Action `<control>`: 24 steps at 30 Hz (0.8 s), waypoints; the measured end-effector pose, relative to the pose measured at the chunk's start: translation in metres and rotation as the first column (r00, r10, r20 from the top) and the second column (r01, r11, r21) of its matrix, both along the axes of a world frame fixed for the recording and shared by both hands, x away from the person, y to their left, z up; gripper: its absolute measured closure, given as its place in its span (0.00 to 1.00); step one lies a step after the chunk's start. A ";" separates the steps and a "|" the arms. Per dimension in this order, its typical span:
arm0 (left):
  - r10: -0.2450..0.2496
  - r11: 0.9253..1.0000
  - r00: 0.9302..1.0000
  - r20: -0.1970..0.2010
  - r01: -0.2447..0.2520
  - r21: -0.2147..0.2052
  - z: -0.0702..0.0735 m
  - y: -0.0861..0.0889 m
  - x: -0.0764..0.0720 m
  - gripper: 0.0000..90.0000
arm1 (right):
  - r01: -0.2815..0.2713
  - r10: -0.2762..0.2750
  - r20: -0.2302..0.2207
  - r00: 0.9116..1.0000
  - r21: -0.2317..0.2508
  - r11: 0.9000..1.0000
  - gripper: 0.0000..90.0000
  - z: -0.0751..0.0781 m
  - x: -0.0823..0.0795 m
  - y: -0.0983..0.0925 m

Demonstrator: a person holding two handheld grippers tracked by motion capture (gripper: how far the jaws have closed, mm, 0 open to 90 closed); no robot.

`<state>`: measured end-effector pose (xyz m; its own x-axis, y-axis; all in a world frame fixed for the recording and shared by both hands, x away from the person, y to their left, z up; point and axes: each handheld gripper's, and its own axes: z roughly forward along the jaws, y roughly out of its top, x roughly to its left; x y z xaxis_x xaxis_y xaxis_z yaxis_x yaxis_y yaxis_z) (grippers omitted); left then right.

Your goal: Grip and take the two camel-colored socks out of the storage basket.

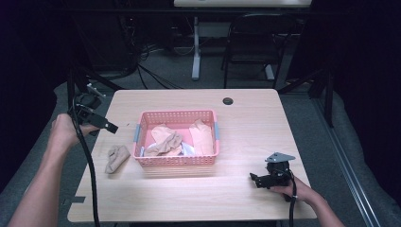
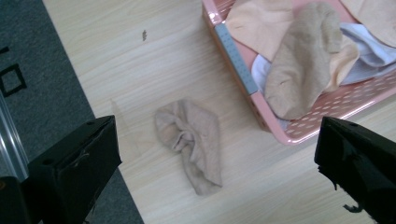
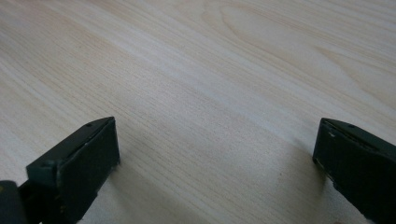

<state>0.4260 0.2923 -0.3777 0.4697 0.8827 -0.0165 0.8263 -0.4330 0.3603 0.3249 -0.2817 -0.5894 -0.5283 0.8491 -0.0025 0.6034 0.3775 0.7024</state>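
— Bright over the table (image 1: 246, 118), isn't it? The pale wood almost washes out at the middle of the high view, while the upper left and right of the frame sink into near black.

— Light falls from above, I'd say. The pink basket (image 1: 176, 161) throws only a short soft shadow toward the bottom of the frame.

— The high view is soft and grainy all over. The left gripper view is sharper: the crumpled sock (image 2: 191, 142) shows its folds, though the black jaws at the bottom corners blur.

— Same in the right gripper view: crisp wood grain at the top, dim shadow pooling beside the lower left jaw.
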 end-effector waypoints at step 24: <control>-0.152 0.988 0.988 -0.030 0.151 -0.011 -0.028 -0.097 0.029 0.00 | 0.001 -0.001 0.002 1.000 0.003 1.000 0.00 0.000 -0.001 0.000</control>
